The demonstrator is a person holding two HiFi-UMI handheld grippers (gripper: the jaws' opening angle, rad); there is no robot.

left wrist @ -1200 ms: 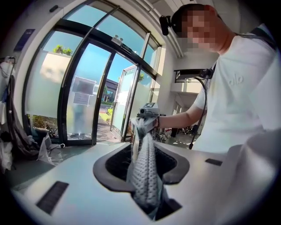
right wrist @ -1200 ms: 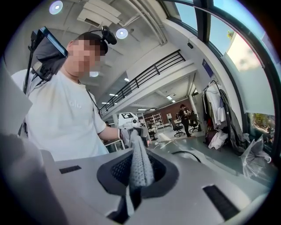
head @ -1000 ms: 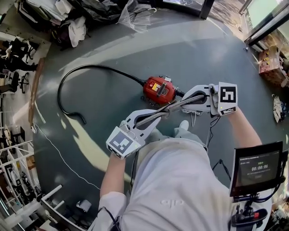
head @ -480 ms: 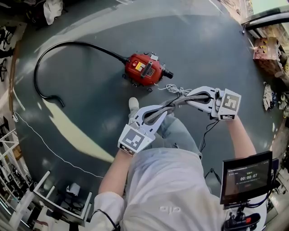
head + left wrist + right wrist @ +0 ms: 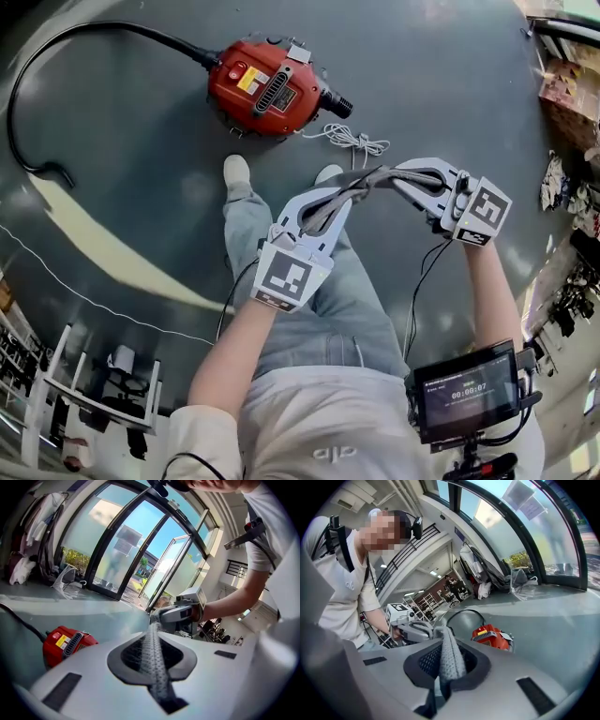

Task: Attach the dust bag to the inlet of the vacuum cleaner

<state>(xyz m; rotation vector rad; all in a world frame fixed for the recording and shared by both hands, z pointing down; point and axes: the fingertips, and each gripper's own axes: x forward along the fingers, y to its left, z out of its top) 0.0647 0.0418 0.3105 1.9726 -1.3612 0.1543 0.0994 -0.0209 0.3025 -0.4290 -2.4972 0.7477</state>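
Observation:
A red vacuum cleaner [image 5: 267, 89] lies on the grey floor, its black hose [image 5: 56, 56] curling off to the left and a short black inlet [image 5: 337, 103] pointing right. A white cord [image 5: 352, 141] lies loose by that inlet. A grey fabric dust bag [image 5: 370, 180] is stretched as a band between my two grippers, below and right of the vacuum. My left gripper [image 5: 339, 199] is shut on one end, with the bag [image 5: 154, 663] running out between its jaws. My right gripper [image 5: 398, 175] is shut on the other end [image 5: 447, 653]. Each gripper view shows the red vacuum [image 5: 65, 641] [image 5: 492, 637] beyond.
My legs and white shoes [image 5: 236, 173] stand just below the vacuum. A small monitor [image 5: 464, 389] hangs at my chest. A metal rack [image 5: 94, 384] stands at the lower left, cardboard boxes [image 5: 572, 89] at the right edge. Tall glass doors [image 5: 122, 545] close the far side.
Both grippers have sunk together with the bag still stretched between them. The vacuum now sits nearer, at the top of the head view, and my feet are close to it.

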